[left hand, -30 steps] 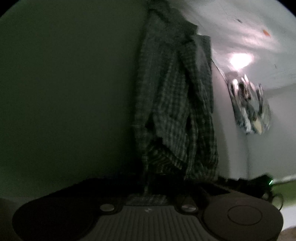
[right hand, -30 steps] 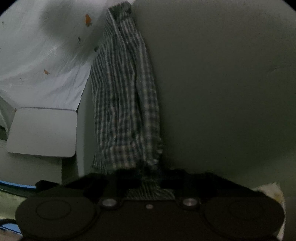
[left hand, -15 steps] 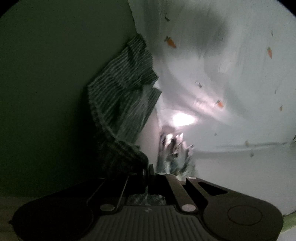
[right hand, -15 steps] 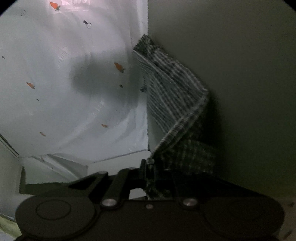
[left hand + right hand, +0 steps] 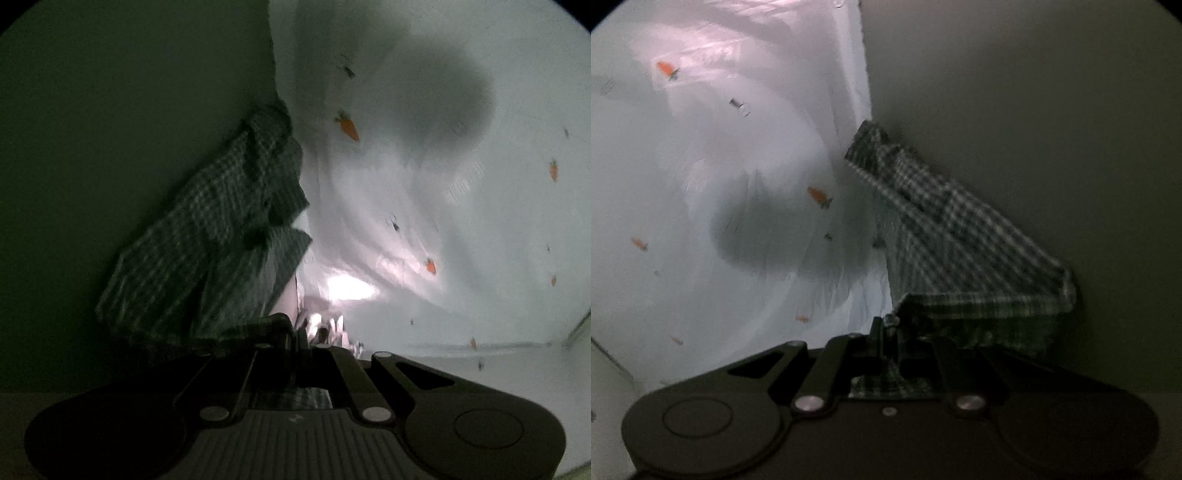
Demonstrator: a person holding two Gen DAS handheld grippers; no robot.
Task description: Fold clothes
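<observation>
over a carrot-print sheet point(image 5: 424, 206) beside a dark wall point(image 5: 1034, 110), both tongs point(image 5: 295, 338) point(image 5: 890, 328) pinch the checked shirt point(image 5: 953, 236).

Dark green-and-white checked garment point(image 5: 221, 236), white sheet point(image 5: 424, 221) with small orange carrots

Plaid cloth point(image 5: 221, 236) motion-blurred; its far end hidden behind white sheet point(image 5: 443, 221)

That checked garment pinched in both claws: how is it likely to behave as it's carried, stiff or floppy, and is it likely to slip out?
The checked garment probably stays floppy: it sags in creased folds from the left claw and doubles over beside the right claw. It looks thin, so likely light. Both claws are shut on bunched cloth, so slipping seems unlikely.
</observation>
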